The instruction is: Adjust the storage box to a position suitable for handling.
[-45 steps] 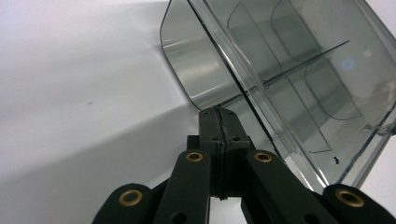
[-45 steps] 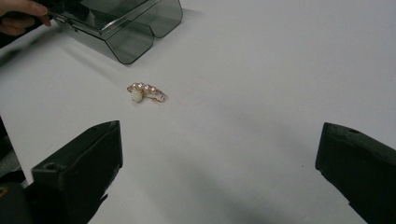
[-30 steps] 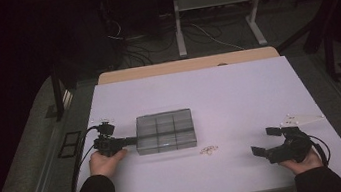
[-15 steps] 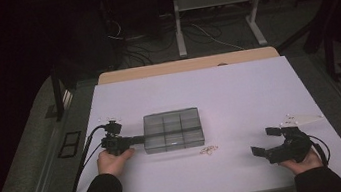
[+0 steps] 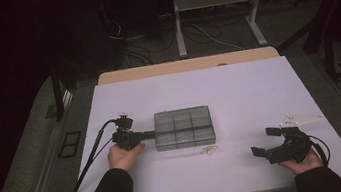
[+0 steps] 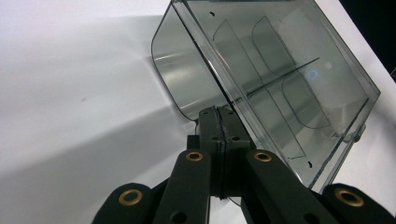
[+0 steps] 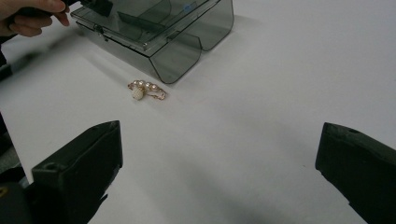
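No readable writing on the clear organizer box [image 5: 183, 128] or bracelet [image 7: 146, 89].

Smoky-grey clear box [image 5: 183, 128], gold/pearl bracelet [image 7: 146, 90]

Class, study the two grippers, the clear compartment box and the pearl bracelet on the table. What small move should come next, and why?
Probably the right gripper should move toward the pearl bracelet to pick it up. Its jaws stand wide open and empty, aimed at the bracelet lying on the table just in front of the clear box. The left gripper is shut against the box's end, seemingly steadying it.
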Demonstrator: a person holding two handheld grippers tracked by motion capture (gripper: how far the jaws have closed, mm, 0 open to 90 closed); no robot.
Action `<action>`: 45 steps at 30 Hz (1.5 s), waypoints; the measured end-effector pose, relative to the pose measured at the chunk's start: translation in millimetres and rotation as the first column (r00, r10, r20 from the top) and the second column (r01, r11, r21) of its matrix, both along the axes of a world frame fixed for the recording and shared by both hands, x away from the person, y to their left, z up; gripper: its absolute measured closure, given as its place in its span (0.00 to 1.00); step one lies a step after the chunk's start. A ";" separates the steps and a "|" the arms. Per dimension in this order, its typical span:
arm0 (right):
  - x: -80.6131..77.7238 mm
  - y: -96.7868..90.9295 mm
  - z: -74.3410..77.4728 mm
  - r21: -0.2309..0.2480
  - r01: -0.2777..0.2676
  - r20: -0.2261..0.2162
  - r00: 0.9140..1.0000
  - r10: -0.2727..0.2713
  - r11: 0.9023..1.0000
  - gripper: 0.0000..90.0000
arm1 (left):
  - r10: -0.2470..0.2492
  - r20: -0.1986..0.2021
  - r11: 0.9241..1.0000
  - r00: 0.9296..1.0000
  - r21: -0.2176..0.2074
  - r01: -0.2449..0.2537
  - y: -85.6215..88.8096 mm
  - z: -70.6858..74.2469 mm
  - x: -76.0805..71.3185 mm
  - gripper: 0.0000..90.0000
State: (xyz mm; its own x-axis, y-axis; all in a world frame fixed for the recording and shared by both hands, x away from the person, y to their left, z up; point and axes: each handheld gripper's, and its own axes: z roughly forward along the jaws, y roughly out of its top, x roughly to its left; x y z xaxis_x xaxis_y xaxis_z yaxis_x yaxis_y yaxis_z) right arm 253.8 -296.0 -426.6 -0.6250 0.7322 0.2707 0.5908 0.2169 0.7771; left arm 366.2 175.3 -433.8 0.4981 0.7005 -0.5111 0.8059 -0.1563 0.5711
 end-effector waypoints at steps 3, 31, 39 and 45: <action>0.0 0.1 -0.1 -0.001 -0.001 0.000 1.000 0.001 1.000 0.01 | -0.012 -0.003 1.000 1.000 -0.009 0.012 -7.6 -1.0 1.7 0.99; 0.5 -1.0 -0.4 -0.003 -0.006 -0.001 1.000 0.006 1.000 0.01 | -0.039 0.052 0.999 0.998 0.023 0.038 -37.8 3.3 4.7 0.99; 0.7 -0.1 -0.8 -0.008 -0.002 -0.005 1.000 0.002 1.000 0.01 | -0.017 0.147 1.000 0.989 0.014 0.015 -24.7 25.7 -1.3 0.93; 0.9 0.7 -1.3 -0.008 -0.005 -0.007 1.000 0.005 1.000 0.01 | -0.013 0.185 1.000 0.983 -0.006 0.015 -19.2 35.5 -5.6 0.85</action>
